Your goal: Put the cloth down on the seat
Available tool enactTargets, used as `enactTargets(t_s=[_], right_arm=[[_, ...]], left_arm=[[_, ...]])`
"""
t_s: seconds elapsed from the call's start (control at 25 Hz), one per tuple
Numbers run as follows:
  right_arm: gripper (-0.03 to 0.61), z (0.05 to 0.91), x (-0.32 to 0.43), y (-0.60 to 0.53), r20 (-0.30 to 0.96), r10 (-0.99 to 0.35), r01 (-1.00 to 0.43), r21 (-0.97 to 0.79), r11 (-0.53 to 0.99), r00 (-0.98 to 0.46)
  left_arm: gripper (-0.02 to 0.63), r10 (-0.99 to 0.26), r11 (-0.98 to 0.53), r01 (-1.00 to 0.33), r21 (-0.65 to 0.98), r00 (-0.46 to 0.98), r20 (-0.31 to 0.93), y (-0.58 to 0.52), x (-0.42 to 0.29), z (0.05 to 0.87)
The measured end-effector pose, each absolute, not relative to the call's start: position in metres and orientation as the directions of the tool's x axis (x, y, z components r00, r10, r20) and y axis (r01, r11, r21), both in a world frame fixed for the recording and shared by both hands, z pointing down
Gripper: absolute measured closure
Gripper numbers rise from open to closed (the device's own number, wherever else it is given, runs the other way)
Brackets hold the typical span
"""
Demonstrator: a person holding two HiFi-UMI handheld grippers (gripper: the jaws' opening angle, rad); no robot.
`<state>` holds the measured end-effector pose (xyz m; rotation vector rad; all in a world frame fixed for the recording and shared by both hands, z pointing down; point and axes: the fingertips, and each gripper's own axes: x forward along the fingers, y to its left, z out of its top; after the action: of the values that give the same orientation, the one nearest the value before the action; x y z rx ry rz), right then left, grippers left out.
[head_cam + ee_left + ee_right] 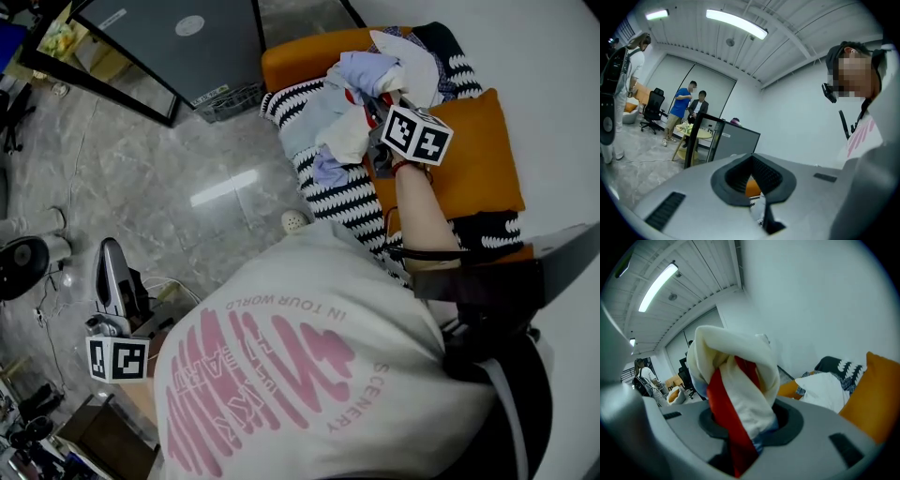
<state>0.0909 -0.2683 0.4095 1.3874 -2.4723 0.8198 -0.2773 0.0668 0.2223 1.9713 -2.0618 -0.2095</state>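
A bunched cloth (345,131) of cream, red and pale blue hangs from my right gripper (377,129), which is shut on it just above the sofa. In the right gripper view the cloth (740,380) fills the space between the jaws of the right gripper (740,430). The orange seat (483,173) is partly covered by a black-and-white striped blanket (349,202) and other clothes (405,58). My left gripper (109,249) hangs low at the left over the floor, its jaws together with nothing in them. The left gripper (753,186) shows only a thin slit.
A dark grey partition (178,47) stands on the marble floor beside the sofa. A small white ball (293,221) lies by the sofa's foot. A black device (23,262) and cables sit at far left. Two people (689,110) stand by a round table.
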Motion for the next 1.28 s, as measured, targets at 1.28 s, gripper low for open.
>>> enactTargets(t_s=[1.28], right_arm=[[0.452,0.661,0.09,-0.226,0.841,-0.256,-0.863,-0.395,0.315,-0.477]], left_arm=[[0.604,-0.955,0.178,-0.904,0.389,-0.063,0.29,-0.02,-0.255,0.251]])
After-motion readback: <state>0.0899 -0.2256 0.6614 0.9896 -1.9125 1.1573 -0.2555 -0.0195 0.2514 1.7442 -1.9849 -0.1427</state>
